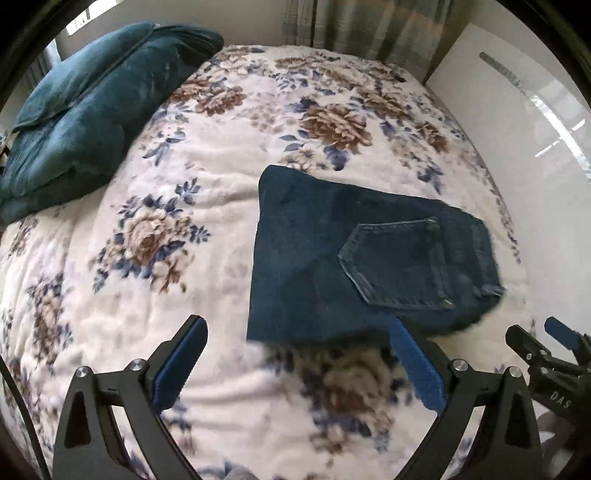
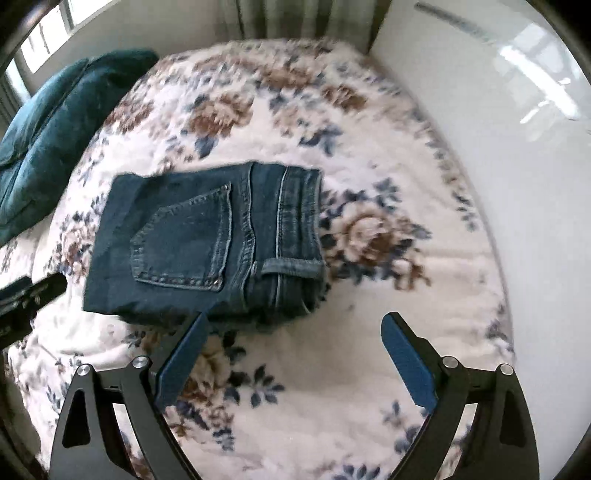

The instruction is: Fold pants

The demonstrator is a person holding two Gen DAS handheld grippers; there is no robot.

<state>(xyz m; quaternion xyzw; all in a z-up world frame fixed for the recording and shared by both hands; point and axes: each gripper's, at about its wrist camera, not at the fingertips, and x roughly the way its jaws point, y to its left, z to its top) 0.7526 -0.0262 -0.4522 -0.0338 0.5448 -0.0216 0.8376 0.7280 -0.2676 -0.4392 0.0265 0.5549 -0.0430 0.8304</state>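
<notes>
The dark blue jeans [image 1: 317, 266] lie folded into a compact rectangle on the floral blanket [image 1: 177, 206], back pocket [image 1: 399, 266] facing up. In the right wrist view the jeans [image 2: 192, 236] lie left of centre, waistband to the right. My left gripper [image 1: 295, 332] is open and empty, just short of the jeans' near edge. My right gripper [image 2: 293, 325] is open and empty, near the jeans' near edge. The right gripper also shows at the lower right of the left wrist view [image 1: 532, 332]. The left gripper's tip shows at the left edge of the right wrist view [image 2: 33, 291].
A teal quilt [image 1: 85, 107] is piled at the bed's far left. A white glossy wardrobe [image 1: 524, 110] stands along the bed's right side. Curtains [image 1: 354, 26] hang beyond the far end. The floral blanket covers the bed around the jeans.
</notes>
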